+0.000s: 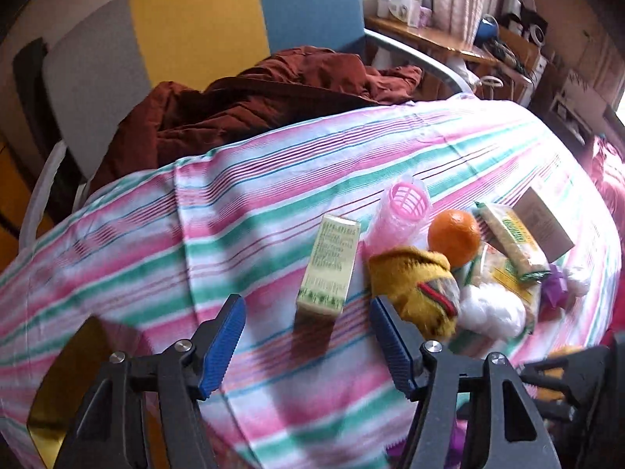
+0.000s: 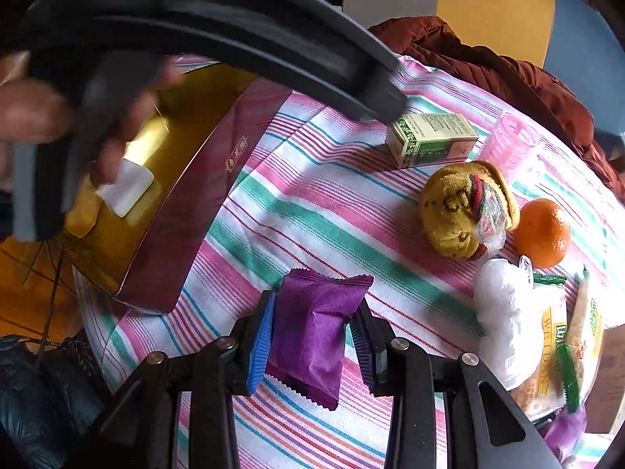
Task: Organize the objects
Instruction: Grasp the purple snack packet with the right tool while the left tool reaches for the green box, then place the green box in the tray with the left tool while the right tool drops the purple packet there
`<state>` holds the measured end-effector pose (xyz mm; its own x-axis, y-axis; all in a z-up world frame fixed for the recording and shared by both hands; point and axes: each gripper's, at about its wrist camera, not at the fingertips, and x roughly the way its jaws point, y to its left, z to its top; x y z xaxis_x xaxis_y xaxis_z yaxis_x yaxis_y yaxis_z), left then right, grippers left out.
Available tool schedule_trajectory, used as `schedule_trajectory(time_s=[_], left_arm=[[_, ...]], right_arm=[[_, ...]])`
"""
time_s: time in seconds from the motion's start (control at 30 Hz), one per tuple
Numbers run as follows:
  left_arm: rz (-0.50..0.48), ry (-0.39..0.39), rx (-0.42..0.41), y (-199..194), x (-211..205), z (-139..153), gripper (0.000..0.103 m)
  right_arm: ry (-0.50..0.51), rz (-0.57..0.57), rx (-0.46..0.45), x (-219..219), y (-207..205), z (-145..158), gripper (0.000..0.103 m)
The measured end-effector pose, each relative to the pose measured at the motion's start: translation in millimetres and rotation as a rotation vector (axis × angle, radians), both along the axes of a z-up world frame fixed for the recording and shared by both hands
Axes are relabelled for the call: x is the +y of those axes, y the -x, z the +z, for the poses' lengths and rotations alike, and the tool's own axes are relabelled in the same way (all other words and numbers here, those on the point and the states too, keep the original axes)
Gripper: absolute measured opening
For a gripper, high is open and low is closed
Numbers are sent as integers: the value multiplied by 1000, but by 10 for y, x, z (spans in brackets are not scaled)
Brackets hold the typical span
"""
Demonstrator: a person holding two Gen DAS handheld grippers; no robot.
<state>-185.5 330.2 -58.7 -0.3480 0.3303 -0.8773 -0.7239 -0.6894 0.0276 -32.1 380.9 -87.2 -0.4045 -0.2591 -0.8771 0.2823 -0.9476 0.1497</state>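
My left gripper (image 1: 308,312) is open and empty, low over the striped cloth, just short of a cream and green box (image 1: 330,265). The box also shows in the right wrist view (image 2: 431,138). My right gripper (image 2: 312,312) is shut on a purple snack packet (image 2: 312,332), held just above the cloth. To its left lies a maroon box (image 2: 187,211) with a gold inside (image 2: 117,226). A rolled yellow sock (image 2: 465,211), an orange (image 2: 543,232) and a pink cup (image 1: 398,211) lie further right.
A white plastic bag (image 2: 504,312) and snack packs (image 2: 554,351) lie at the right. A brown cardboard box (image 1: 545,222) sits behind them. A dark red jacket (image 1: 254,105) lies on the chair beyond the table. The left gripper's body (image 2: 234,39) crosses the right wrist view.
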Motion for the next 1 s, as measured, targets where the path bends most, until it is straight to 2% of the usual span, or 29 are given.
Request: schedule_trajectory(time_s=[0.13, 0.2, 0.23, 0.27, 0.43, 0.7, 0.87, 1.0], left_arm=[[-29, 37, -16, 117, 171, -164, 65], [-34, 54, -22, 173, 245, -257, 55], [-32, 55, -30, 191, 262, -285, 38], [-28, 48, -50, 219, 270, -324, 30], [-22, 2, -24, 124, 177, -221, 30], [54, -104, 27, -108, -415, 299, 30], [175, -154, 44, -259, -1176, 595, 30], [292, -168, 64, -331, -1880, 712, 30]], right_arm=[[4, 2, -3, -16, -15, 1, 38], [8, 1, -6, -17, -21, 3, 38], [8, 1, -6, -19, -24, 4, 38], [8, 1, -6, -23, -28, 6, 38], [8, 3, 1, -37, -55, 25, 38], [35, -14, 42, -35, -104, 141, 38], [32, -33, 59, 40, -48, 173, 38], [46, -72, 87, 68, -48, 318, 38]])
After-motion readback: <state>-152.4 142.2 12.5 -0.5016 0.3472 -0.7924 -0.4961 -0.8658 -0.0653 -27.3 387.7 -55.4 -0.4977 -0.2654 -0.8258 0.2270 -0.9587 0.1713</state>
